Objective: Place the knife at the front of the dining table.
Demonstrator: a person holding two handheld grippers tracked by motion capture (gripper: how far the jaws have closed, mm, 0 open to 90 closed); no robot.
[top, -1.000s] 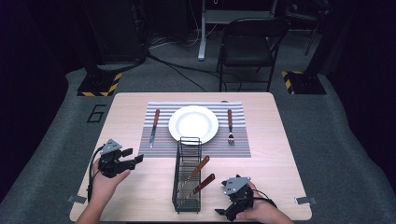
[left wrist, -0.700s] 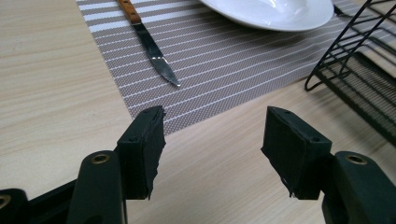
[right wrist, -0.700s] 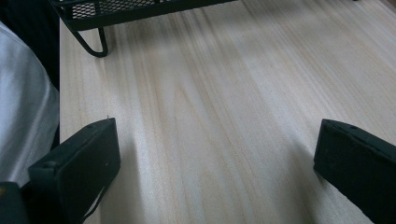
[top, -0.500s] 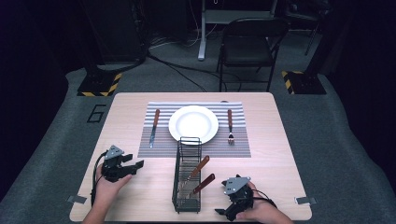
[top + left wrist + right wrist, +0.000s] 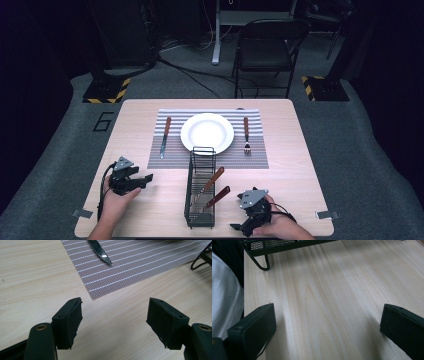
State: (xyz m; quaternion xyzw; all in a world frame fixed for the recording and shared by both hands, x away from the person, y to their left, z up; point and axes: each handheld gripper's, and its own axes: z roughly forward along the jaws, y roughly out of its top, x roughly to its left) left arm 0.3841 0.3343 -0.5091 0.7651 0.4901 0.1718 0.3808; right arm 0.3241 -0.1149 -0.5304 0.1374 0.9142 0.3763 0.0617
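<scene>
rack (image 5: 201,186): black wire, upright | two utensils (image 5: 215,189) inside (wooden-handled, leaning)

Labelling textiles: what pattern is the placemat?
Grey-brown placemat with thin white stripes; clearest in the left gripper view.

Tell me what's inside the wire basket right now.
The basket holds two utensils with brown handles, leaning toward the right. Their working ends sit down behind the mesh, so I can't tell what kind they are.

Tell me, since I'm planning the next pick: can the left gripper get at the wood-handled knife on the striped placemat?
Probably yes. The left gripper is open, and bare table lies between it and the wood-handled knife, which lies flat beside the white plate.
</scene>
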